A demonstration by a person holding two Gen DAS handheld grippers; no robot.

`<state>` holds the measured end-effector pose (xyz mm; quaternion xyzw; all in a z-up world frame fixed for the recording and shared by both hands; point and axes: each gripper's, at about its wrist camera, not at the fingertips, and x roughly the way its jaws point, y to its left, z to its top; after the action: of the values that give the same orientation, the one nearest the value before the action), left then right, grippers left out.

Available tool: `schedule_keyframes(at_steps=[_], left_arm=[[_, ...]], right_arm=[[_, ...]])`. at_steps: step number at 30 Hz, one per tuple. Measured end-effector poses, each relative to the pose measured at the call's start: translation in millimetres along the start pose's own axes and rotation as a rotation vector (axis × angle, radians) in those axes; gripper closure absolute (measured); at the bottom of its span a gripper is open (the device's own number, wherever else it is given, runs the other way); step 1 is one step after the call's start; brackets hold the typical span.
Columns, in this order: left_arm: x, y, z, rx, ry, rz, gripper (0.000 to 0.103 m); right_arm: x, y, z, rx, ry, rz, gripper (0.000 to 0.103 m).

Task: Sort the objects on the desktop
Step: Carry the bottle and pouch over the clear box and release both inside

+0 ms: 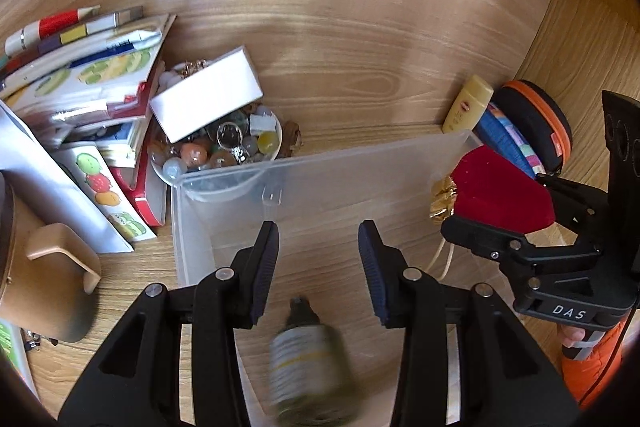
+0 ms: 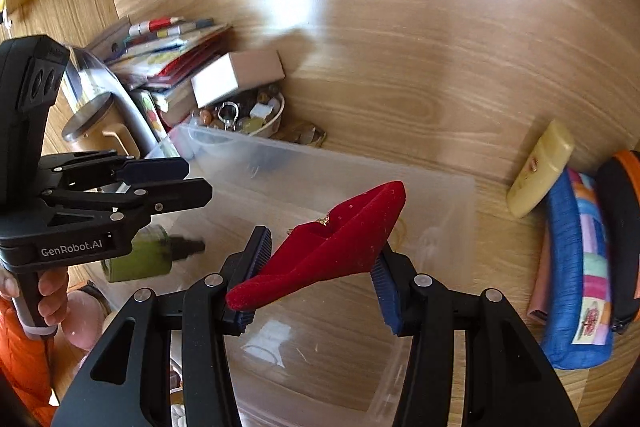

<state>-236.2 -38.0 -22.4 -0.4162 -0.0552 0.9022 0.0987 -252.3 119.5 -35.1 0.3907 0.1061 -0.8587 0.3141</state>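
Observation:
A clear plastic bin stands on the wooden desk under both grippers. My left gripper hangs over the bin, open, with nothing between its fingers. Below it, inside the bin, a small bottle with a dark cap and greenish label shows blurred; in the right wrist view the bottle lies under the left gripper. My right gripper is shut on a red velvet pouch above the bin's right half. A gold ornament and a cream cord hang from the pouch.
Behind the bin sits a bowl of beads with a white box resting on it, and a stack of books to its left. A tan mug stands front left. A yellow tube, blue pencil case and black-orange case lie at the right.

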Motion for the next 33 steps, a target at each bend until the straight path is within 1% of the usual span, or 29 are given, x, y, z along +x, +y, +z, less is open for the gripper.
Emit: schedule_keyframes(at_steps=[5, 8, 9, 11, 15, 16, 18, 21, 23, 25, 28, 33], left_arm=[[5, 1, -3, 0.000, 0.020, 0.000, 0.062], [9, 3, -3, -0.005, 0.034, 0.008, 0.057], [9, 4, -2, -0.009, 0.037, 0.014, 0.053], [9, 3, -1, -0.009, 0.032, 0.014, 0.048], [8, -1, 1, -0.004, 0.022, 0.021, 0.036], [7, -1, 1, -0.001, 0.018, 0.024, 0.034], [3, -1, 2, 0.002, 0.006, 0.028, 0.032], [-3, 0, 3, 0.004, -0.009, 0.024, 0.029], [-7, -1, 4, 0.011, -0.017, 0.028, 0.028], [-11, -3, 4, 0.018, -0.026, 0.026, 0.024], [-21, -5, 6, 0.026, -0.047, 0.027, 0.016], [-39, -9, 9, 0.036, -0.077, 0.045, 0.013]], right_arm=[[9, 6, -5, -0.013, 0.035, -0.009, 0.058], [15, 9, -8, -0.021, 0.064, -0.009, 0.058], [16, 11, -8, -0.031, 0.067, -0.017, 0.057], [17, 16, -9, -0.046, 0.078, -0.026, 0.054], [15, 22, -11, -0.060, 0.089, -0.014, 0.044], [14, 24, -11, -0.062, 0.089, -0.019, 0.040], [11, 24, -11, -0.060, 0.080, -0.028, 0.035], [6, 24, -9, -0.056, 0.067, -0.036, 0.034], [3, 22, -6, -0.053, 0.060, -0.035, 0.030], [-2, 21, -4, -0.051, 0.047, -0.039, 0.024], [-13, 21, -1, -0.063, 0.019, -0.051, 0.024], [-33, 24, 1, -0.087, -0.027, -0.078, 0.023]])
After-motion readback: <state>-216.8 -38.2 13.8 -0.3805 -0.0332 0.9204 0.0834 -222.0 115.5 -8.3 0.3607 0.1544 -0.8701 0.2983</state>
